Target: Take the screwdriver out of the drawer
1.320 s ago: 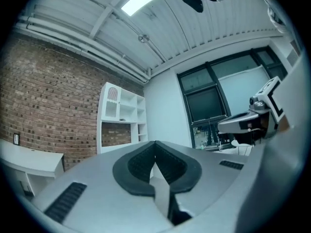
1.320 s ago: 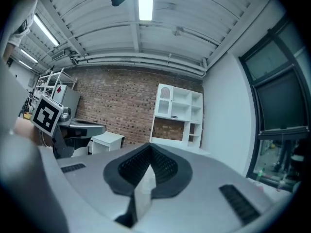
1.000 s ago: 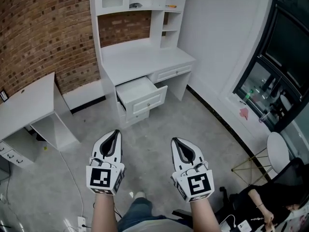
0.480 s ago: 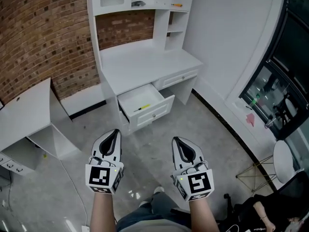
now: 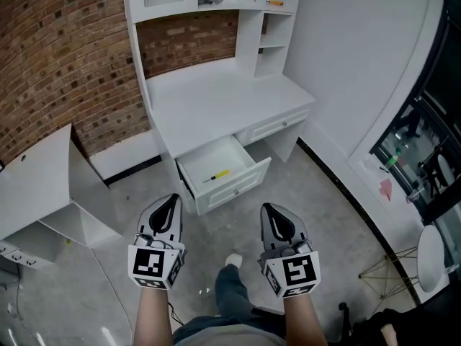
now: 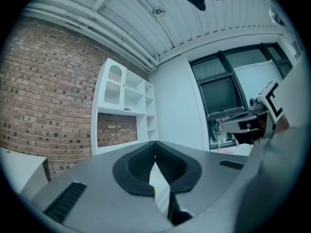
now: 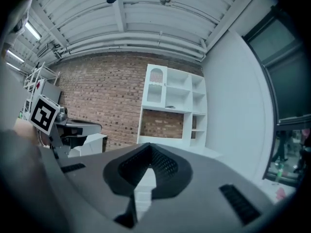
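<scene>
Clenched empty, left claw (image 5: pixel 171 197) and right claw (image 5: pixel 269 208) hover over grey floor (image 5: pixel 317 215) facing white desk (image 5: pixel 216 99).

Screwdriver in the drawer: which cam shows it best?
Head view: the yellow screwdriver lies in plain sight in the open drawer, seen from above. The left gripper view shows at most a yellowish speck low in the frame, too small to tell. The right gripper view shows none of it.
</scene>
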Demonstrator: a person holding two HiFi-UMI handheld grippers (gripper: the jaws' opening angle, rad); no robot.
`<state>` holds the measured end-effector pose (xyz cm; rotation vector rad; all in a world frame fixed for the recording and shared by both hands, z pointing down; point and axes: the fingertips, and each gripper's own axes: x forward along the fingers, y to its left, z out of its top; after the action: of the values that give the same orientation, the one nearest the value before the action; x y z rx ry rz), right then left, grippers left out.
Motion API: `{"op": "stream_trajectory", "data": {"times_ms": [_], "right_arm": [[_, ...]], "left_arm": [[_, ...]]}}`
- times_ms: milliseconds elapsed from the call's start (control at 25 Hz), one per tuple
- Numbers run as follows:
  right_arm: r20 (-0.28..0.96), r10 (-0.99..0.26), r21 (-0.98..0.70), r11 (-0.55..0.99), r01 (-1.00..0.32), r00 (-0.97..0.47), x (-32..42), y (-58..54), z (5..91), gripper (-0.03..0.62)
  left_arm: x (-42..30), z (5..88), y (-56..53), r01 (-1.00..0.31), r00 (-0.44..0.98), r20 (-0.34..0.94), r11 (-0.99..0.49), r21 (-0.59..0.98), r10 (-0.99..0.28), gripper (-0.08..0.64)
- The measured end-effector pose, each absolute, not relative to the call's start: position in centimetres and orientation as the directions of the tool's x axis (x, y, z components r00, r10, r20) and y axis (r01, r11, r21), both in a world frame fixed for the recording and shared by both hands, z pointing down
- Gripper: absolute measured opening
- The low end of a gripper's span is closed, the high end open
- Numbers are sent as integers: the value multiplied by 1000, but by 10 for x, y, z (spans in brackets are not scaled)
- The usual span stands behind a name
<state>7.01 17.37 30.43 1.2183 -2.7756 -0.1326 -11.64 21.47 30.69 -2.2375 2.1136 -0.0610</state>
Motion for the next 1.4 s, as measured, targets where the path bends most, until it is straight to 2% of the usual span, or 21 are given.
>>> {"op": "stream_trajectory", "data": {"times_ms": [520, 880, 920, 1000, 1400], "right_arm": [[111, -740, 92, 672, -735, -663, 17, -53, 310, 9], [170, -738, 57, 669, -741, -653, 13, -112, 335, 9], [176, -741, 50, 664, -746, -648, 13, -115, 339, 9], [188, -750, 25, 649, -760, -634, 16, -122, 347, 9], [309, -790, -69, 536, -841, -529, 30, -151, 410, 9]], "left_arm": [[-166, 319, -18, -996, 63, 48, -65, -60, -997, 12], [-168, 351, -83, -992, 123, 127, -123, 5, -984, 14], [-166, 357, -88, -990, 144, 143, -144, 15, -979, 37], [-158, 369, -98, -981, 193, 185, -192, 27, -964, 208], [-135, 457, -141, -927, 361, 397, -371, 53, -844, 207]]}}
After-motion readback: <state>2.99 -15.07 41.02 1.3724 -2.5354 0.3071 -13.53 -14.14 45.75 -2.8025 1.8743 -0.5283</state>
